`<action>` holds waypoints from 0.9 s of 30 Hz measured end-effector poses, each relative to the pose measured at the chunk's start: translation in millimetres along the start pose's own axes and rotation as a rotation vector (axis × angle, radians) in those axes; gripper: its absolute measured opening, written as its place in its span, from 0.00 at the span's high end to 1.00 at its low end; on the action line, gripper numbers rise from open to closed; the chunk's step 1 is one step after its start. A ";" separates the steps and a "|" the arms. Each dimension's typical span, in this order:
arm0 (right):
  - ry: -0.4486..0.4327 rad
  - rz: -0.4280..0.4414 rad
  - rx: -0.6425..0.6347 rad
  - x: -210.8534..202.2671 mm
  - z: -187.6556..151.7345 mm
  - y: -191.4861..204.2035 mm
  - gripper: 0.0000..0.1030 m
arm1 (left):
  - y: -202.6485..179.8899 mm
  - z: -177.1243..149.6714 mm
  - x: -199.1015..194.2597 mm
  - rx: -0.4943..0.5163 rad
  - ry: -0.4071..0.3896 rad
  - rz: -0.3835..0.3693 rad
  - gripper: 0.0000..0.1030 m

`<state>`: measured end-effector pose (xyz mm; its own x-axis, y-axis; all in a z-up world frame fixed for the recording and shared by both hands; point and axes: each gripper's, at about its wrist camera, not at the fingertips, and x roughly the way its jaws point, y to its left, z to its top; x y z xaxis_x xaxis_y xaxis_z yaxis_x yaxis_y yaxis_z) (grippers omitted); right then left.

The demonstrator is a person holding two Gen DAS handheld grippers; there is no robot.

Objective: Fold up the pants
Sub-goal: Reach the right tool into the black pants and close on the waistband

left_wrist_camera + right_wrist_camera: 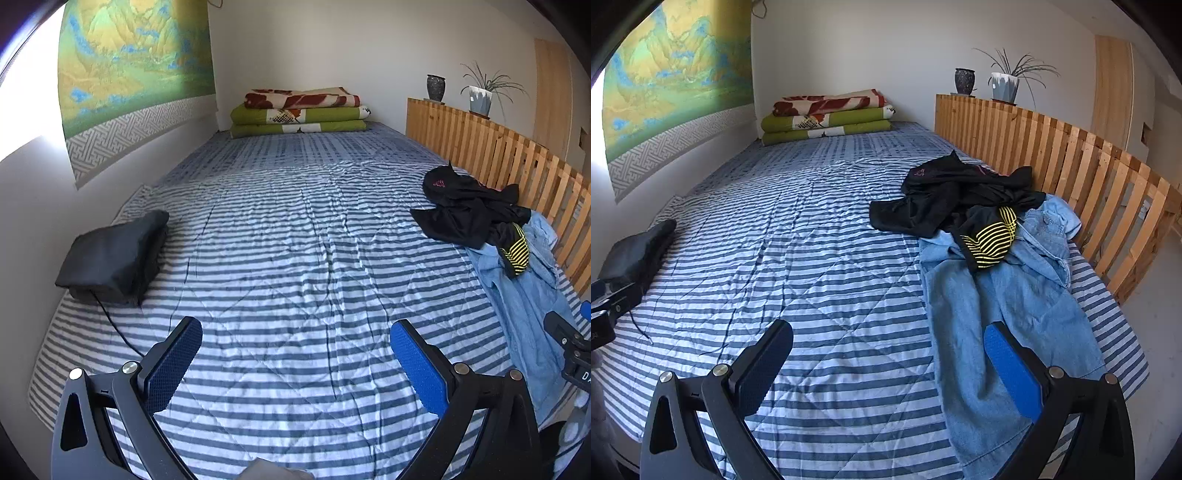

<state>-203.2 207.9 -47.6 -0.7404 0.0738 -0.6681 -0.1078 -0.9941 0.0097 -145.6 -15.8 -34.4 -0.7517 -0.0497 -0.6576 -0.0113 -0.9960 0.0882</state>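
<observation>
Left wrist view looks down the length of a bed covered by a blue-and-white striped quilt [295,240], which fills most of both pictures and lies wrinkled but flat. A slatted wooden rail [517,162] runs along the bed's right side, and a landscape wall hanging [133,66] covers the wall on the left. At the far end, against the wall, sits a stack of folded blankets [299,112], green below and red-and-cream on top. The light blue denim pants [1004,295] lie unfolded and rumpled along the right edge of the quilt, just beside the rail, stretching from the middle of the bed toward the near end. A heap of black clothing [956,199] rests on their far end, with a black piece striped in yellow [991,240] lying on the denim. On the left edge of the quilt, near the wall, sits a folded black garment [114,254] with a thin dark cord trailing from it. Two pots stand on the rail's top, one dark and one holding a spiky plant [480,92]. The left gripper [295,354] hovers over bare quilt with its jaws spread wide, holding nothing. The right gripper [886,356] is likewise spread wide and empty, its right finger above the denim.
</observation>
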 end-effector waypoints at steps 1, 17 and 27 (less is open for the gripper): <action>0.001 -0.003 0.000 3.8 3.6 -2.6 0.01 | -1.2 3.0 2.6 0.007 -0.006 0.003 0.00; -0.039 -0.063 -0.043 53.1 49.2 3.8 0.01 | -9.7 -4.3 76.3 0.009 0.107 -0.041 0.01; 0.005 -0.046 -0.024 139.0 93.4 -16.1 0.02 | -2.5 -1.9 109.9 -0.016 0.124 -0.033 0.01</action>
<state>-366.3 241.6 -71.2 -0.7315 0.1188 -0.6714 -0.1253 -0.9914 -0.0388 -227.0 -18.9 -108.3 -0.6641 -0.0246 -0.7473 -0.0233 -0.9983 0.0536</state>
